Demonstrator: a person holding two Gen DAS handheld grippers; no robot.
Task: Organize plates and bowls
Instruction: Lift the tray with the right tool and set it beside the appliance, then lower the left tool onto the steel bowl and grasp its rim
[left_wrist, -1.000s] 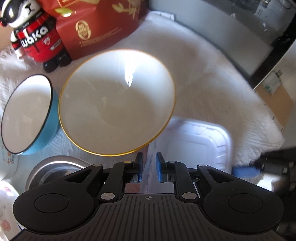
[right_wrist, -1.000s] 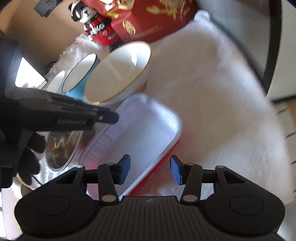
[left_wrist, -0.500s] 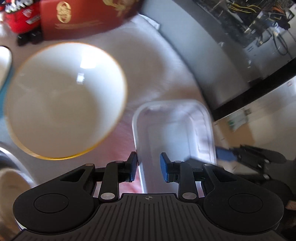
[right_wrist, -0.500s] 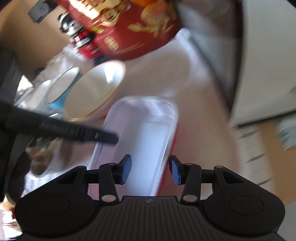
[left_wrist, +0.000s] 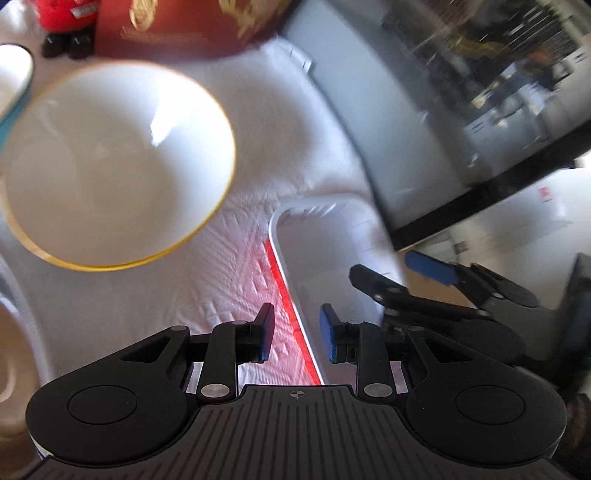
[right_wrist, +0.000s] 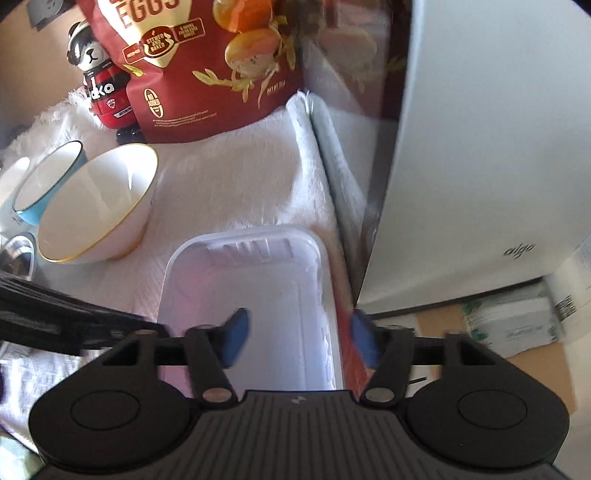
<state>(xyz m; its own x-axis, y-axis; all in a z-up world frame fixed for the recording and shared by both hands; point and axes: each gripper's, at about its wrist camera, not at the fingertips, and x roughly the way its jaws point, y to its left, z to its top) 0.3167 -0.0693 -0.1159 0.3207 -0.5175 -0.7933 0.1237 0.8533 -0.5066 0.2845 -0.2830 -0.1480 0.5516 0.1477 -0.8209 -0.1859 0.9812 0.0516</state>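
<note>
A white rectangular plastic tray with a red underside lies on the white cloth; it also shows in the left wrist view. My left gripper is open, its fingers astride the tray's left rim. My right gripper is open, its fingers astride the tray's right rim; it shows in the left wrist view too. A white gold-rimmed bowl sits to the left, empty, also seen in the right wrist view. A blue bowl stands beyond it.
A red food bag and a panda figure stand at the back. A grey-white appliance wall borders the cloth on the right. A metal bowl sits at the far left.
Both grippers have swung right from the gold-rimmed bowl to the white tray and now sit at its two long rims. The left gripper has opened wider.
</note>
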